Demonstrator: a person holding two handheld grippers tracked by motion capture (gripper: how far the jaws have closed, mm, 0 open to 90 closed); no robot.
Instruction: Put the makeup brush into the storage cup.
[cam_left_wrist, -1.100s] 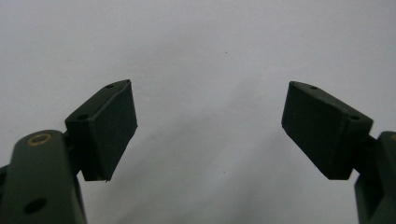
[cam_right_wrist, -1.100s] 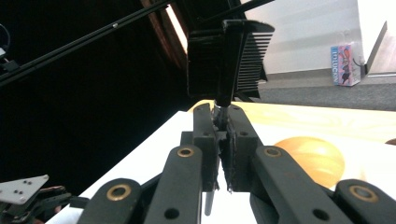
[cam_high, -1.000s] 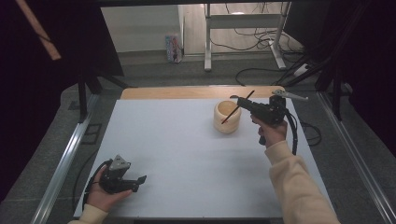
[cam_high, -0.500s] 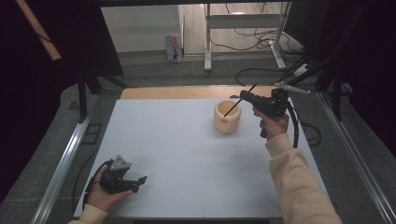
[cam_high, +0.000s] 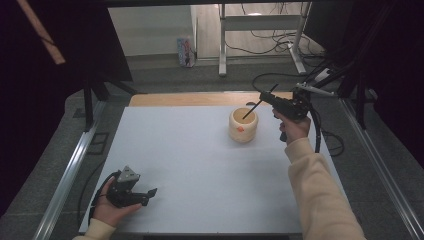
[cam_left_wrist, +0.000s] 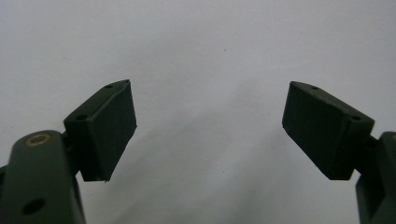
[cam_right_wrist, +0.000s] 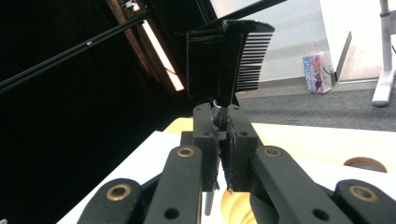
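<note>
A pale wooden cup (cam_high: 243, 126) stands on the white mat (cam_high: 190, 150), right of centre toward the back. My right gripper (cam_high: 264, 99) hangs just right of the cup and above it, shut on a black tail comb (cam_high: 256, 106). The comb's thin tail slants down over the cup's mouth. In the right gripper view the comb (cam_right_wrist: 231, 56) rises with its teeth above the closed jaws of my right gripper (cam_right_wrist: 223, 140), and the cup's rim (cam_right_wrist: 238, 207) lies below them. My left gripper (cam_high: 150, 192) rests in a hand at the front left. Its jaws (cam_left_wrist: 210, 130) stand open over bare mat.
A wooden board (cam_high: 190, 99) runs along the mat's far edge, with a round hole (cam_right_wrist: 364, 163) in it. Metal rails (cam_high: 70, 170) border the table on both sides. Cables (cam_high: 325, 135) trail on the floor at the right.
My right gripper has drifted a little to the right and toward the far edge with the comb in it. The left gripper has stayed put.
</note>
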